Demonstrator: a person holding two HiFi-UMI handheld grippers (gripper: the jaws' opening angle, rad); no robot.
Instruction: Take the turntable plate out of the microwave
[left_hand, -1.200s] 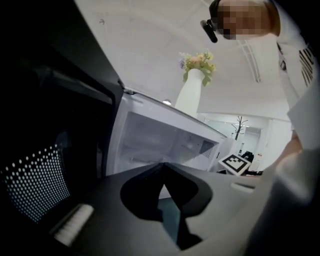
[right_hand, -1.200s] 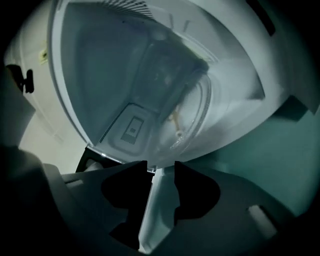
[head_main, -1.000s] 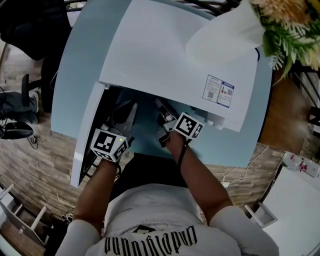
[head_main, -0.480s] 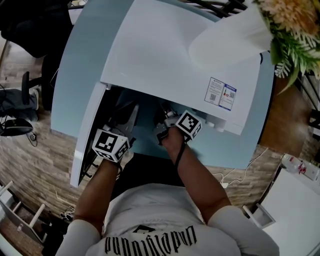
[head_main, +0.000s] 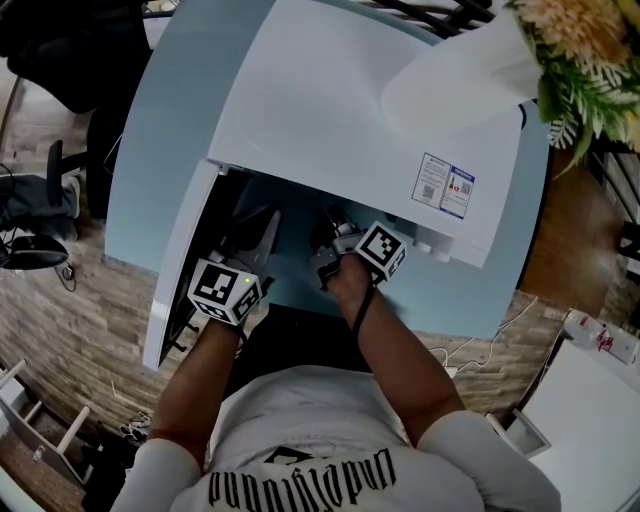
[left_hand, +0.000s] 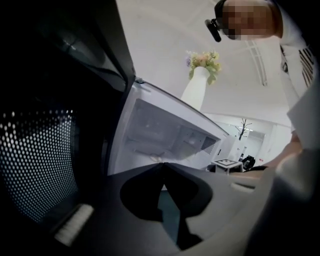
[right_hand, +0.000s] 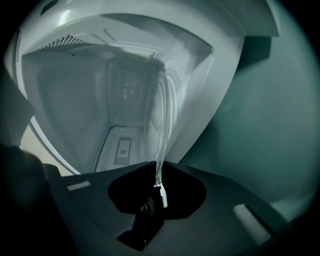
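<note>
The turntable plate (right_hand: 161, 135) is not out yet: it sits inside the microwave (head_main: 370, 130), its glass rim running toward twelve o'clock from our right gripper (right_hand: 156, 172), whose fingers have just been closing and pinch that rim. Our left gripper (left_hand: 162, 166), at nine o'clock beside the open door (head_main: 178, 270), has its fingers together on nothing. Lifting and withdrawing remain.

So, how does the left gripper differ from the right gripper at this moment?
The left gripper has its jaws shut on nothing. The right gripper has just been closing its jaws, which now pinch the rim of the glass turntable plate. The left gripper sits beside the open door, while the right gripper faces into the cavity of the microwave. Both are at the microwave's opening.
</note>
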